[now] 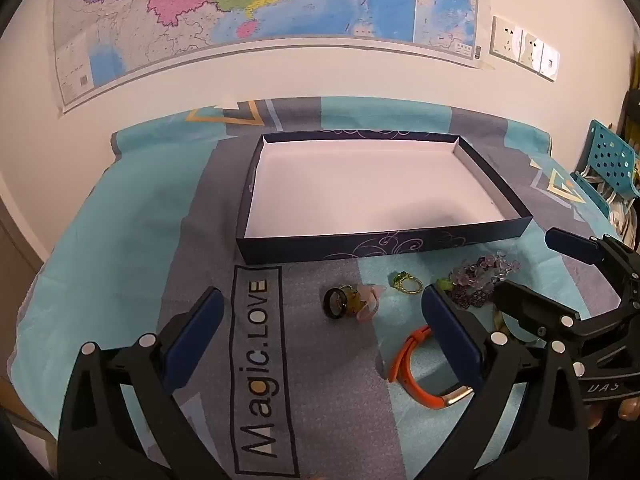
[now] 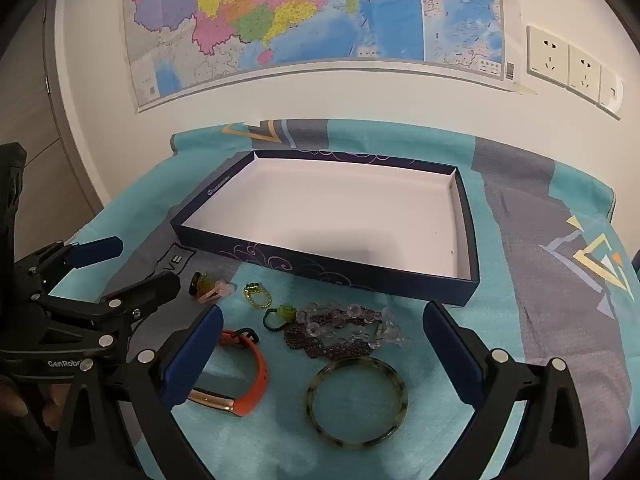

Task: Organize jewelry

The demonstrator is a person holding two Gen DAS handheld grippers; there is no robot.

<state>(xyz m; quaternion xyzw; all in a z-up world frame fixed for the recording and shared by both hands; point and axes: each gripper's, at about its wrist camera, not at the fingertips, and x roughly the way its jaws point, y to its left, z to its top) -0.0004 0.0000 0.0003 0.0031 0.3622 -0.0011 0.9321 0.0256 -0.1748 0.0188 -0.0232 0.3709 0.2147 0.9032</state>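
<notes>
A shallow dark blue box [image 1: 384,249] [image 2: 320,269] with a white inside lies empty at the back of the table. In front of it lie a black ring [image 1: 333,302], a pink ring [image 1: 370,300], a gold ring with a green stone [image 2: 256,297], an orange watch band [image 2: 253,376], purple and clear bead bracelets [image 2: 348,328] and a mottled green bangle [image 2: 356,400]. My left gripper [image 1: 320,293] hovers open above the rings. My right gripper [image 2: 322,310] hovers open above the beads and bangle. Neither touches anything.
A teal and grey tablecloth [image 1: 132,248] printed "Magic.LOVE" covers the table. The wall behind carries a map [image 2: 312,20] and sockets [image 2: 568,68]. A teal perforated chair [image 1: 608,160] stands off the table's right edge. The two grippers sit close side by side.
</notes>
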